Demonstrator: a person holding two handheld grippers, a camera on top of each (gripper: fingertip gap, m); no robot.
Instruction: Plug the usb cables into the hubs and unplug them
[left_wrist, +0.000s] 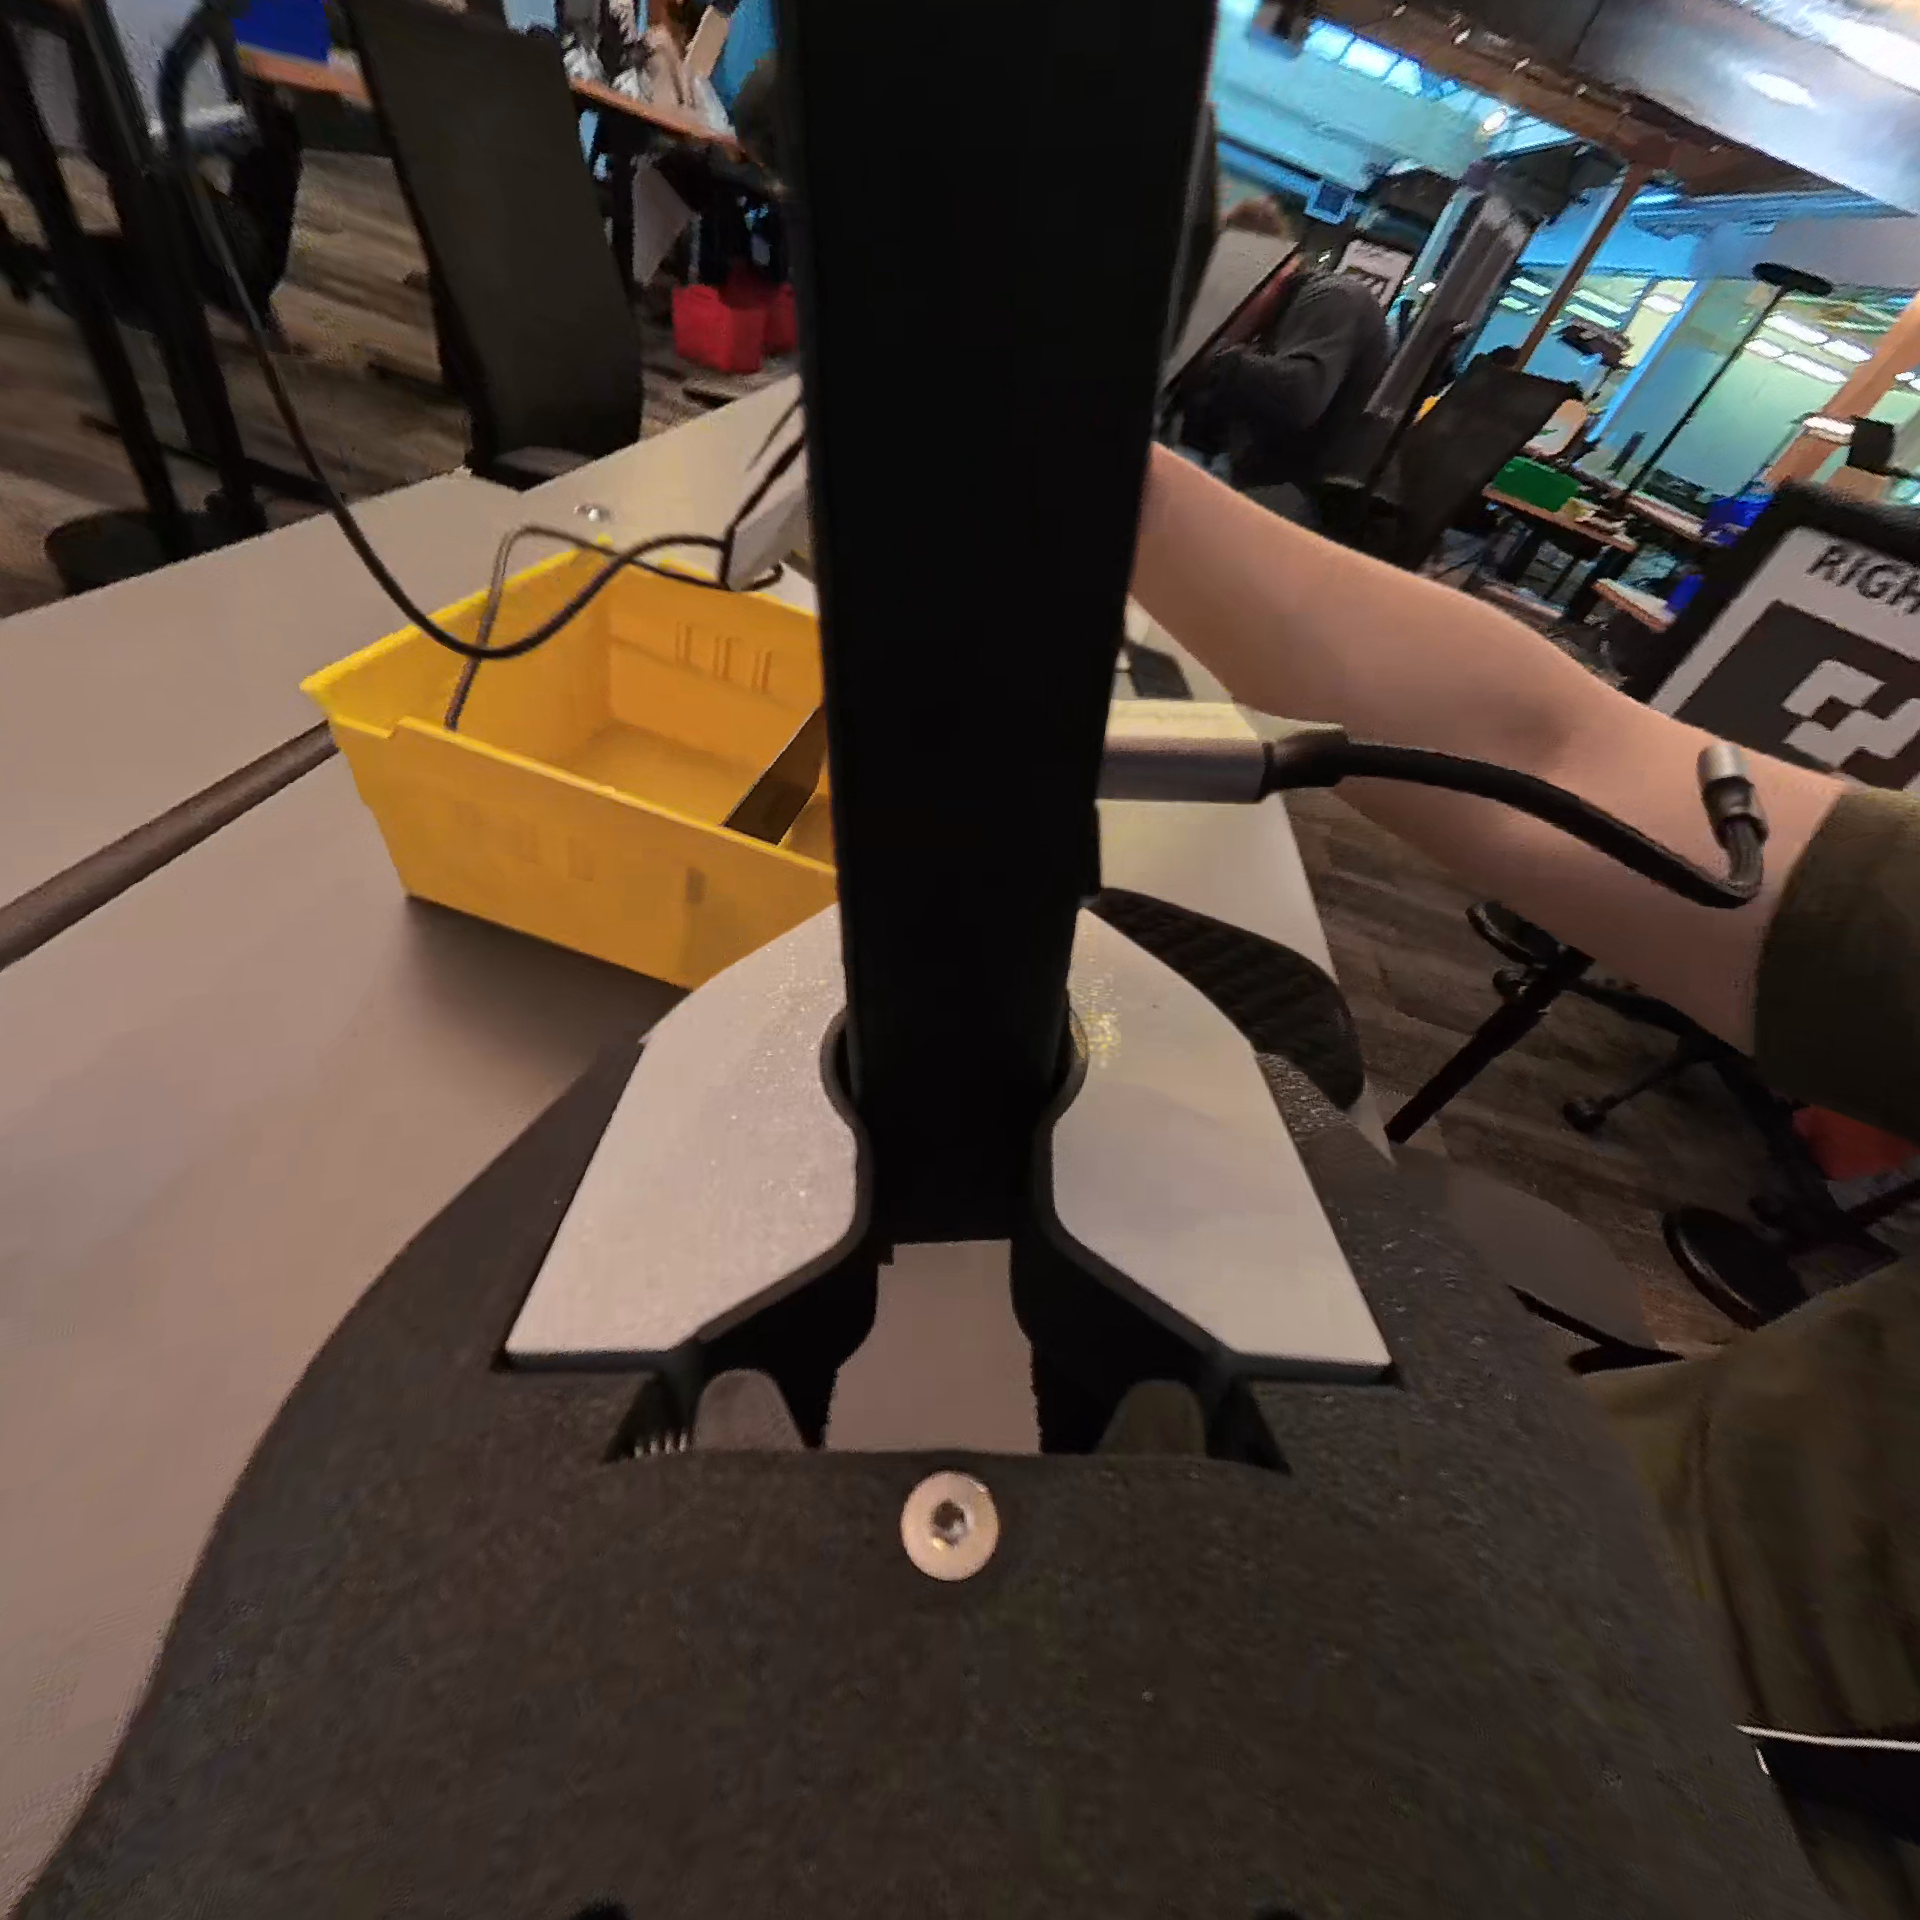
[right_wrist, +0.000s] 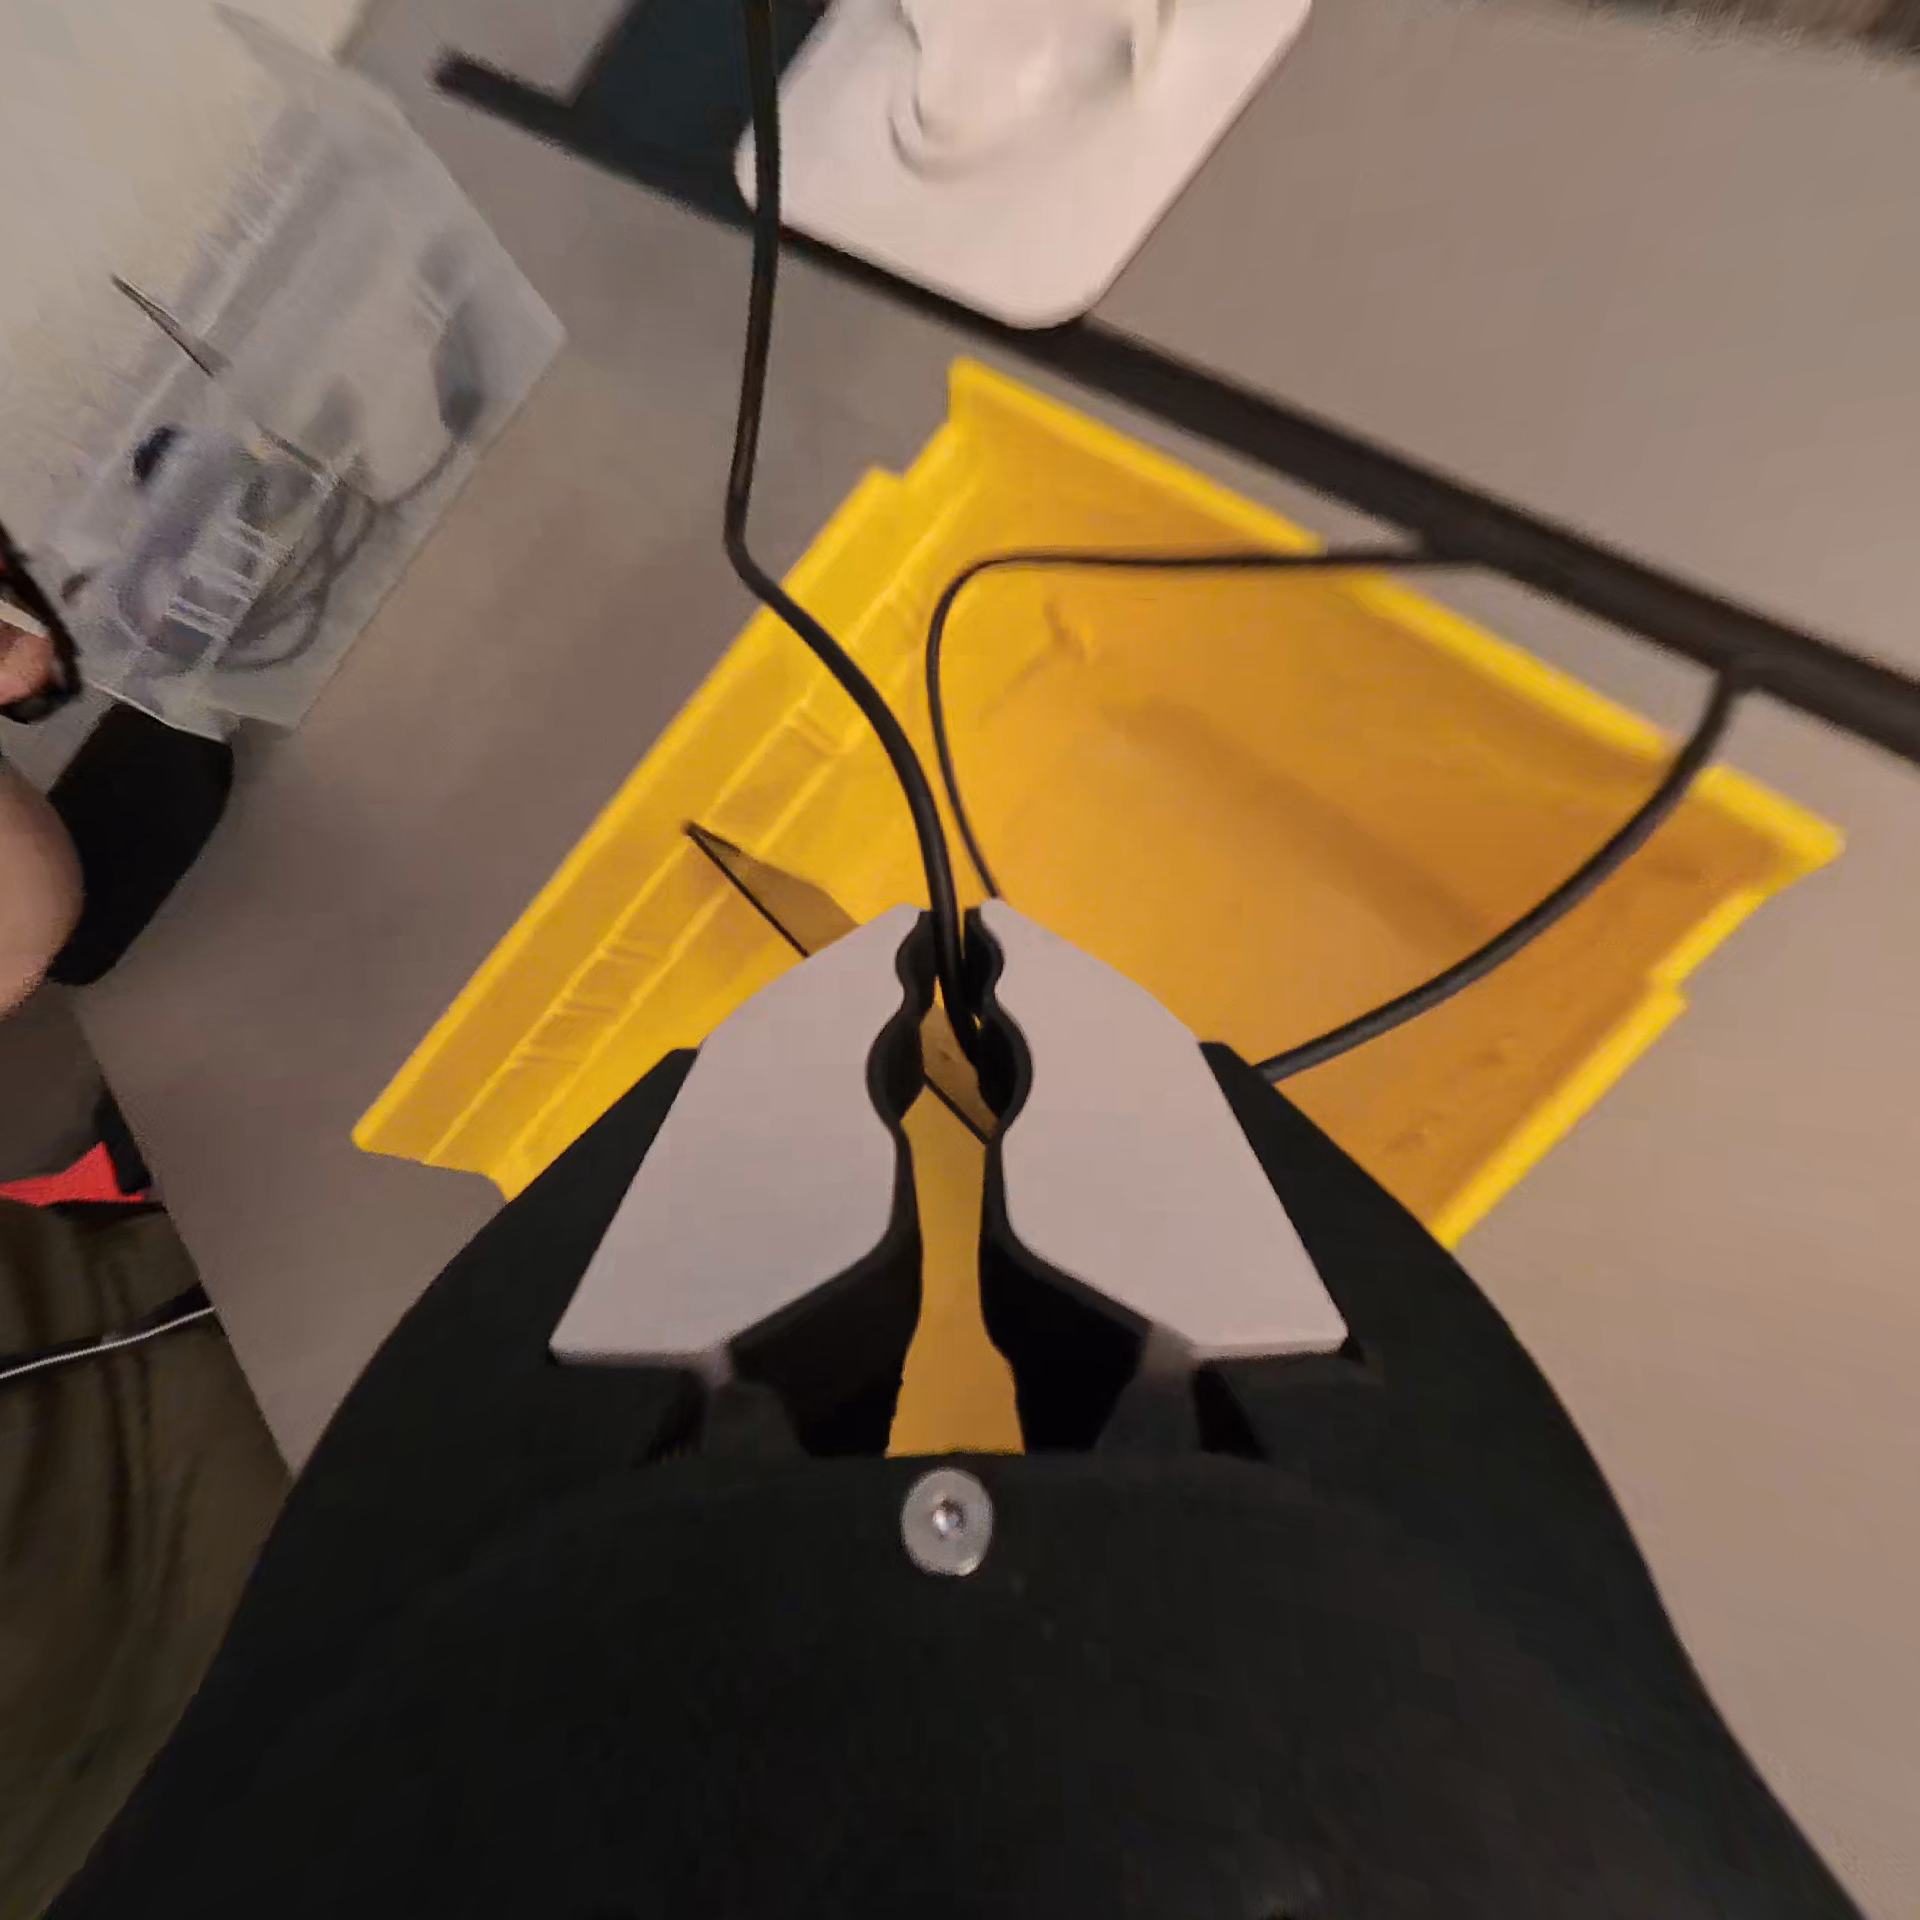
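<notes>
The grey table (left_wrist: 187, 1039) carries a yellow bin (left_wrist: 582, 810) near its seam, in an open workshop with dark chairs, red bins on the floor and a person seated far back. The left gripper (left_wrist: 961, 1091) is clamped on a tall black hub (left_wrist: 987, 520), a grey-plugged cable (left_wrist: 1507, 800) jutting from its side. Above the bin, the right gripper (right_wrist: 951, 925) pinches a thin black cable (right_wrist: 831, 675).

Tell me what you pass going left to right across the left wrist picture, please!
Yellow bin → tall black hub gripped in the left gripper → silver plug sticking out of the hub's side → black cable curving past a person's forearm → black-and-white marker board.
</notes>
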